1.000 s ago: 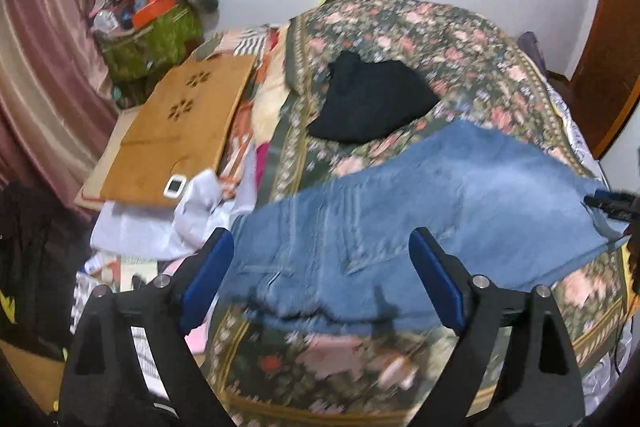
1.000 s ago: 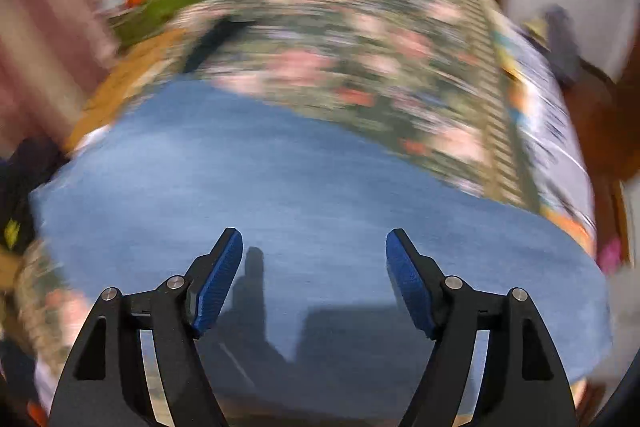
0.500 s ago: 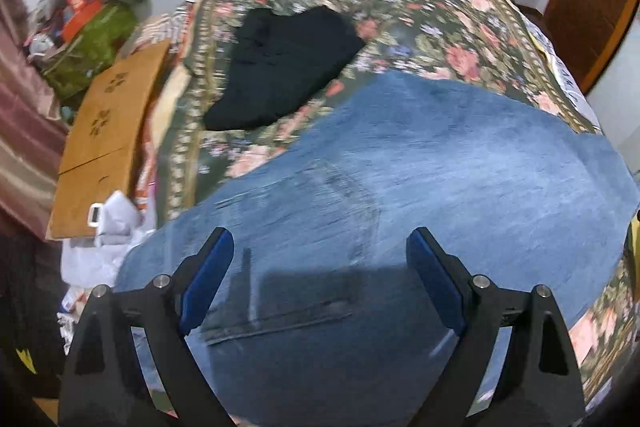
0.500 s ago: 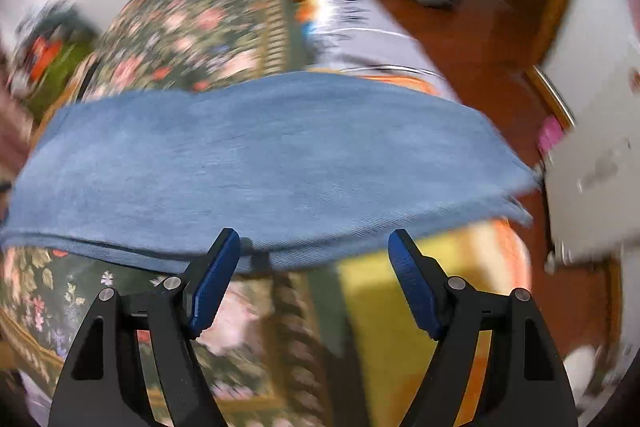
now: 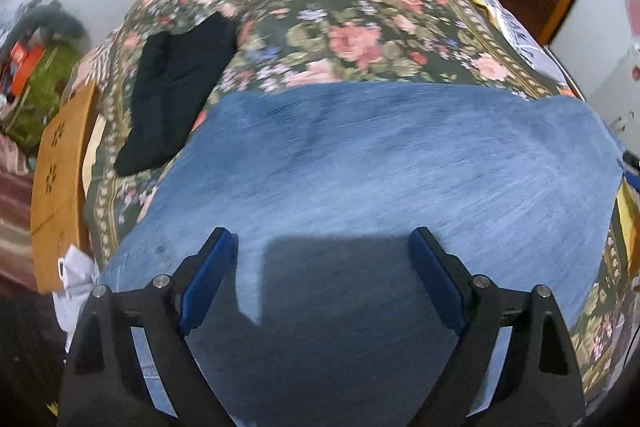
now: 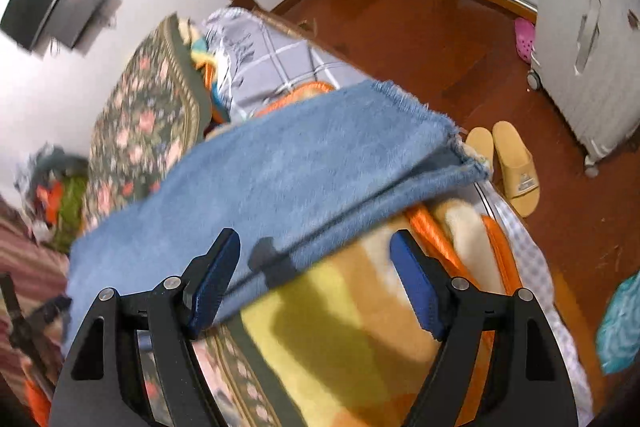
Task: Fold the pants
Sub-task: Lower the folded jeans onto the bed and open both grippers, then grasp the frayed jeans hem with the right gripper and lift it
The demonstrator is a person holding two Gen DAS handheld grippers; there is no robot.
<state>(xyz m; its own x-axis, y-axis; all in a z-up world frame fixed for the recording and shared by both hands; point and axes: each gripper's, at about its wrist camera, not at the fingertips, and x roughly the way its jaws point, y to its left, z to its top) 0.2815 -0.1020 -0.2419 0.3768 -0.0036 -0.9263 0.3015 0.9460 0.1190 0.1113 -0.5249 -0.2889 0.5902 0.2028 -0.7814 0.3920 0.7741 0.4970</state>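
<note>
While the jeans (image 5: pixel 384 163) lie spread across the flowered bedspread (image 5: pixel 320 7), filling the middle and lower part of my left view, both of my tongs are open and hold nothing. My left tongs (image 5: pixel 320 259) hang over the flat denim near the bottom of the frame, their shadow on the cloth between the blue pads. My right tongs (image 6: pixel 316 267) sit at the bottom of the right view, straddling the near edge of the jeans where the legs lie doubled, one layer over the other; whether the pads touch the cloth I cannot tell through the blur.

The frayed hems (image 6: pixel 440 123) reach toward the right of that frame, out to the edge of the bed (image 6: pixel 500 227). I judge denim like this to be fairly heavy, soft enough to drape yet thick enough to hold a crease, and not slippery. The hems and the doubled edge look like the best places to pinch, taking both layers so the top one does not slide.

A black garment (image 5: pixel 176 87) lies at the left of the left view, apart from the jeans. Tan slippers (image 6: pixel 508 163) stand on the wooden floor (image 6: pixel 420 27) at the right.
</note>
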